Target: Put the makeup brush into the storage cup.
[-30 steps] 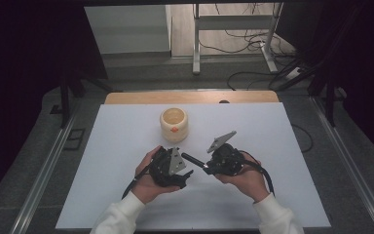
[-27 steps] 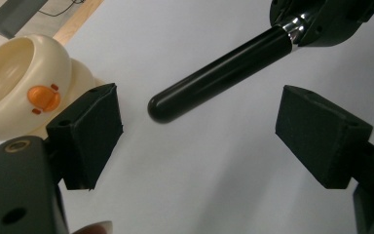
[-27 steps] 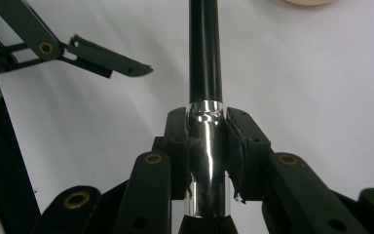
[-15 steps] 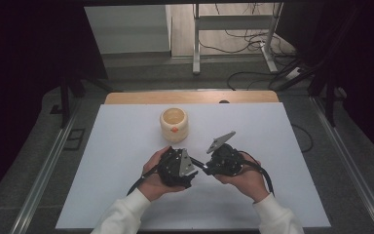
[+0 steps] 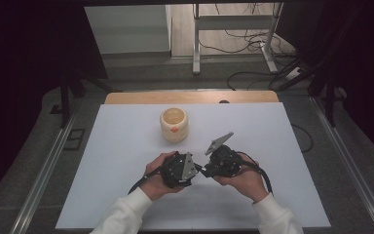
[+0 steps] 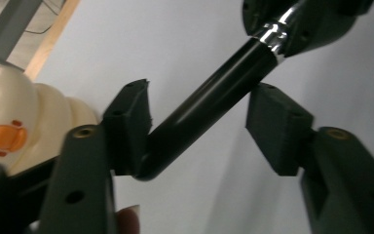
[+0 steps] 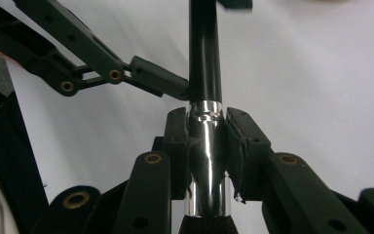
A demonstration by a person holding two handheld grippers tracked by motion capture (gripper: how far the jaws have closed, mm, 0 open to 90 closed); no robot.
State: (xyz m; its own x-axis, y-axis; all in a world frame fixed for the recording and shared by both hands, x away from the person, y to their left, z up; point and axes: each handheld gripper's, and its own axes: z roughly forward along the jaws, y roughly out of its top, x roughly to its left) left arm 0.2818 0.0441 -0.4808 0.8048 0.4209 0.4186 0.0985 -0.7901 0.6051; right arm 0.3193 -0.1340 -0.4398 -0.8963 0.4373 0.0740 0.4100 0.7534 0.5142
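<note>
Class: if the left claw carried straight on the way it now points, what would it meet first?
Probably the black brush handle already between its closing jaws, held by the right claw; beyond, likely the right claw itself.

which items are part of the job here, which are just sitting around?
In the job:
- brush, silver ferrule clamped in the right claw
- its black handle lies between the left claw pads, which have just been closing; one pad touches it, the other stands apart
- cream cup, likely where the brush goes

Lying about:
- white table
- cables on the floor
</note>
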